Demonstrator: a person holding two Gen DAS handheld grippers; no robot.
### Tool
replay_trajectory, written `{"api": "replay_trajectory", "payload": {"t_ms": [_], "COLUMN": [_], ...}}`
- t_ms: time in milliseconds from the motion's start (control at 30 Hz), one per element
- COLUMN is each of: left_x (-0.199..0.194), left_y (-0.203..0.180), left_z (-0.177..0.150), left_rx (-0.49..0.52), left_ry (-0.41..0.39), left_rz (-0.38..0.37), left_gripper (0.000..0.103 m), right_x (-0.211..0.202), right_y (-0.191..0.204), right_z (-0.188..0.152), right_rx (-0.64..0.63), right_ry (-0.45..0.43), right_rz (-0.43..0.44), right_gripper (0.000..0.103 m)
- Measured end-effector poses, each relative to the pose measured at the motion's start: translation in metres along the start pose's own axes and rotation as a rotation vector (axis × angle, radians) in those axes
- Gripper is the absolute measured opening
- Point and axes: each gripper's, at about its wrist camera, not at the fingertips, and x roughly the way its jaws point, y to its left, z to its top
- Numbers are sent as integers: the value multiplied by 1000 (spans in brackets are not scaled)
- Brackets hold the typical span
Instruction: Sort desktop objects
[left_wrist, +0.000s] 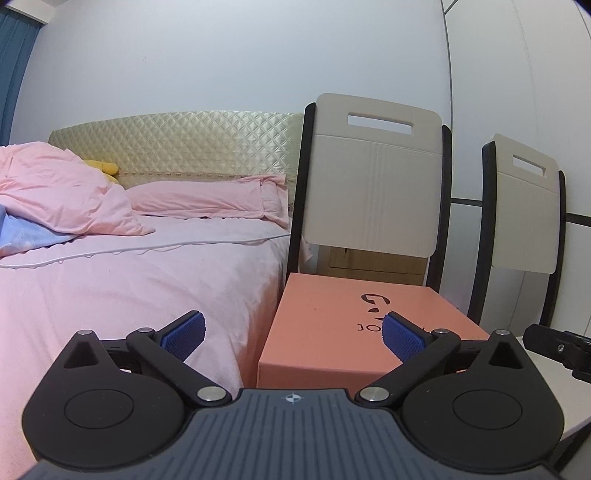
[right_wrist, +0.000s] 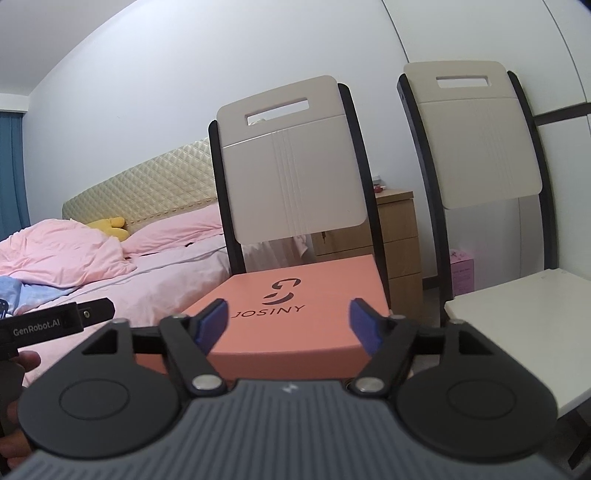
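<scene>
With both jaws spread and nothing held, orange box (right_wrist: 295, 314) noted on chair seat, dead ahead of right hand-held gripper (right_wrist: 288, 325); left hand-held gripper (left_wrist: 293, 338) offset toward bed (left_wrist: 129, 288); long axis judged front-to-back, right nearer

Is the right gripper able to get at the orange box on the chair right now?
Probably yes. The right gripper is open and empty, pointed straight at the orange box on the chair, with nothing between them.
</scene>
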Motion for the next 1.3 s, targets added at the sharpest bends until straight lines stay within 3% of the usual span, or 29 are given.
{"api": "replay_trajectory", "payload": {"t_ms": [433,1300], "left_x": [-3,-2], "left_y": [2,-1], "left_z": [-5,-5], "left_rx": [-2,18], "left_ry": [-10,-7], "left_rz": [-5,-17], "left_gripper": [103,103], "right_x": [-8,-8], "right_y": [1,-6], "right_z": [5,0], "right_rx": [-69,-78], "right_ry": [-23,-56], "right_rz": [-58,-109], "right_gripper": [103,103]}}
